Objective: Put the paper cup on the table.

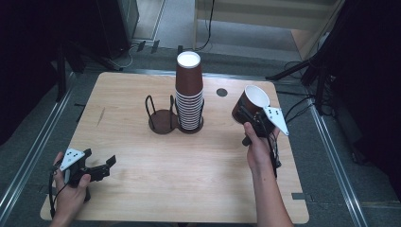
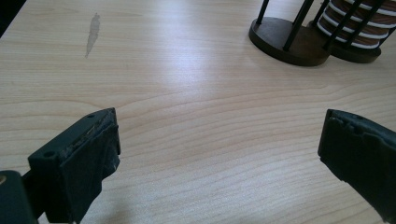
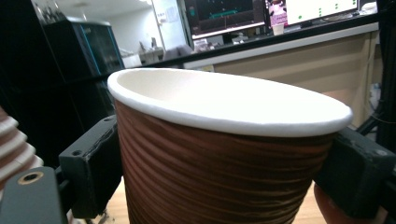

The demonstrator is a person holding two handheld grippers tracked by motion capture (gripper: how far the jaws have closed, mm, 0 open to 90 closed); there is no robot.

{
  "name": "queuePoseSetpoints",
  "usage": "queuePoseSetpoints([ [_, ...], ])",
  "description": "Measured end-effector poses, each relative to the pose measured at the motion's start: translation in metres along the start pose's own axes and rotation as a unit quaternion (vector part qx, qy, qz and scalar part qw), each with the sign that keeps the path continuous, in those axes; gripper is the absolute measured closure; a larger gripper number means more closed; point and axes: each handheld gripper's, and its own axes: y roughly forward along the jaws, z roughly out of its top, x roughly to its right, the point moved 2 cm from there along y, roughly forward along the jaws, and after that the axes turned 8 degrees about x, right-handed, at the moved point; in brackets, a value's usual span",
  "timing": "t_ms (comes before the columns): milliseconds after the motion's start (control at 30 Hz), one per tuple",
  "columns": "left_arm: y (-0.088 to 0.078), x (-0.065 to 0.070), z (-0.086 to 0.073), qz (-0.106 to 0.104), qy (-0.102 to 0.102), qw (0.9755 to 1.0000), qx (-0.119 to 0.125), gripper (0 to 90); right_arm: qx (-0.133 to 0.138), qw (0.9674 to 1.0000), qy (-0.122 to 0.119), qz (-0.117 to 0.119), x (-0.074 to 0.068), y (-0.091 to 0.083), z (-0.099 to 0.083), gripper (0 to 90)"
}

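While the right gripper (image 1: 246, 116) is lifted above the tabletop (image 1: 189, 161), its jaws are clamped on a brown paper cup (image 1: 250, 101), one jaw on each side of the ribbed wall just below the white rim. In the high view the cup sits well to the right of the tall cup stack (image 1: 189, 90), and it is tilted: its long axis leans, with the open mouth turned up and away from the stack and the base lower and nearer the stack. In the right gripper view the cup (image 3: 224, 158) stands between the two black jaws with its rim slanting down to the right, and the edge of the ribbed stack (image 3: 14, 144) shows at the left border.

The stack stands in the right-hand ring of a dark wire cup holder (image 1: 163, 118), whose left-hand ring, just beside the stack, holds no cup. A small dark round hole (image 1: 222, 92) lies in the tabletop to the right of the stack, between it and the held cup.

Well to the left of the stack and nearer the person, the left gripper (image 1: 106, 165) rests low over the tabletop with its jaws spread wide and nothing between them. In the left gripper view the holder's base (image 2: 289, 42) and the foot of the stack (image 2: 359, 28) lie far beyond the left gripper (image 2: 217, 149).
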Motion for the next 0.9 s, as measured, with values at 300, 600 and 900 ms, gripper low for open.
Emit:
queuePoseSetpoints([
  [300,0.0,-0.002,0.001,-0.001,-0.004,1.0,0.009,0.0,-0.022,0.9985,-0.049,-0.01,0.01,0.012,-0.022,11.5],
  [600,-0.001,-0.003,0.001,-0.003,-0.006,0.9999,0.012,0.0,-0.044,0.9951,-0.086,-0.021,0.02,0.026,-0.045,11.4],
  [900,-0.002,-0.006,0.001,-0.003,-0.008,0.9998,0.017,0.0,-0.028,0.99,-0.133,-0.04,0.02,0.035,-0.067,11.2],
])
